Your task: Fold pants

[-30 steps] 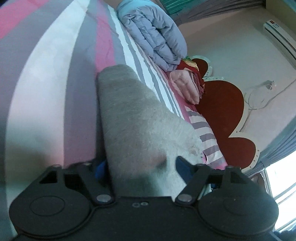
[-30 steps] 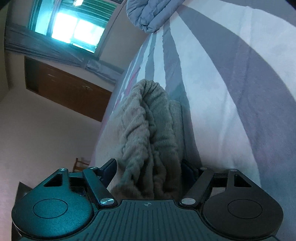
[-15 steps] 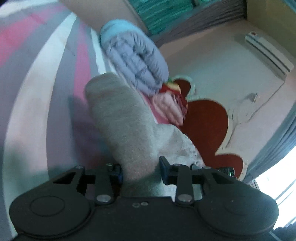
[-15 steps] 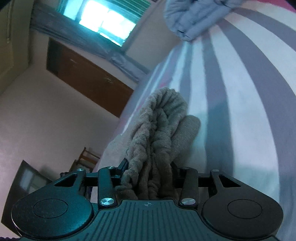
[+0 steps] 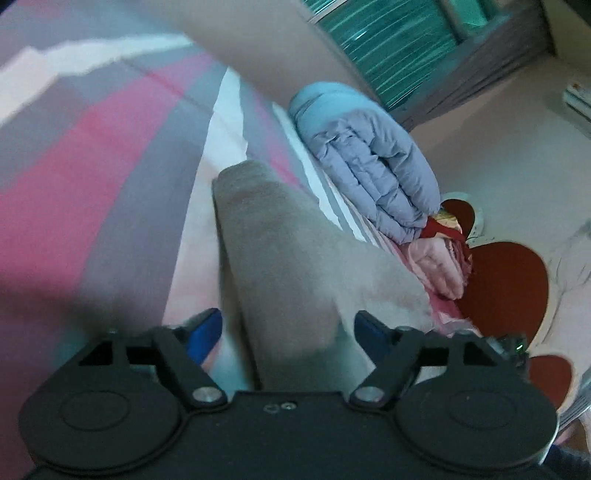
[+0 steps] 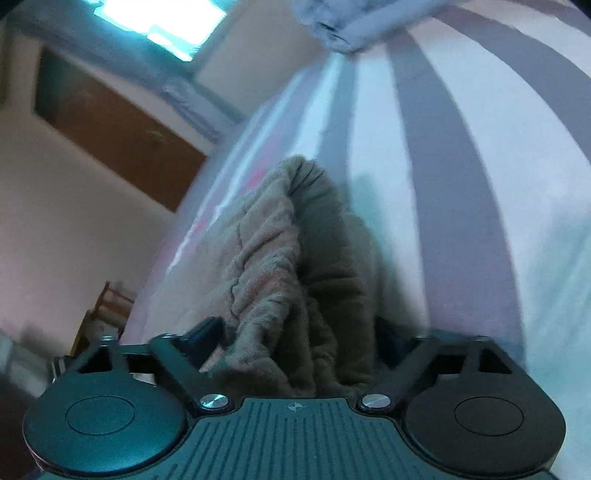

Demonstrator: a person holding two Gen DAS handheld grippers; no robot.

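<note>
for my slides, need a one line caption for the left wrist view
Left gripper open around grey pants on a striped bedsheet, folded quilt beyond.

In our left wrist view, the pants (image 5: 280, 266) lie on the bedsheet (image 5: 92, 192), running forward from between the spread fingers of our left gripper (image 5: 288, 330). Beyond them and to the right, a folded quilt (image 5: 373, 162) sits on the bed, with a stack of folded clothes (image 5: 439, 264) just beside it, nearer to us. The headboard (image 5: 506, 284) stands right of that stack, against the wall, and a window (image 5: 388, 40) lies behind the quilt.

In our right wrist view, the bunched pants (image 6: 291, 280) sit between the parted fingers of our right gripper (image 6: 299, 341), resting on the bedsheet (image 6: 461, 221). The quilt (image 6: 354, 22) lies far ahead at the top. Left of the bed stand a wooden cabinet (image 6: 118, 136) and, lower, a chair (image 6: 107, 306).
</note>
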